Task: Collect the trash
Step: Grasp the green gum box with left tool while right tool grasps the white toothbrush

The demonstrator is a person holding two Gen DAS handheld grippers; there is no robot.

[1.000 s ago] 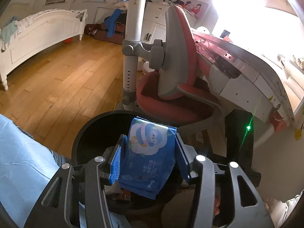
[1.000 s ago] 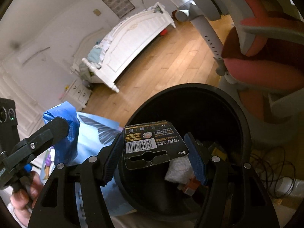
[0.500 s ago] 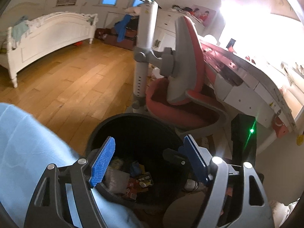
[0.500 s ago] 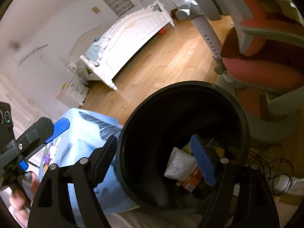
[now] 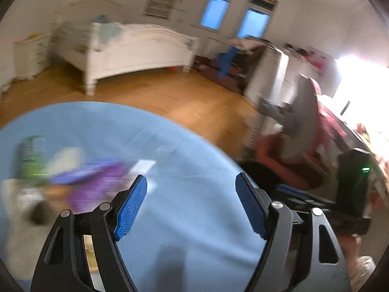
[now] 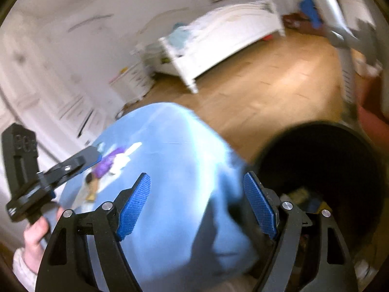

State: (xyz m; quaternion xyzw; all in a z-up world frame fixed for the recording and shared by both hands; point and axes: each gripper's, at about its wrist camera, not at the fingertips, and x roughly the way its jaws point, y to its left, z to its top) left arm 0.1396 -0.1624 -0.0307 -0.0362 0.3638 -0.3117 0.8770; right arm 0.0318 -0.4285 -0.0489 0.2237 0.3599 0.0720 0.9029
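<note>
Left wrist view, blurred: the left claw [image 5: 190, 205] is spread wide and holds nothing, pointing over a counter [image 5: 184, 170] draped in blue cloth. Leftover trash lies near its far-left edge: a purple wrapper [image 5: 94, 182] and a green-labelled can [image 5: 30, 155], probably the next targets.

Right wrist view: the right claw [image 6: 197, 205] is also wide open and empty, above the same blue cloth. The black bin [image 6: 340, 170] stands just beside the counter, litter visible inside.

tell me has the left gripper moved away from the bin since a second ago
Yes. The left gripper has swung left off the black bin, which now sits at its right, and is open over the blue cloth.
</note>
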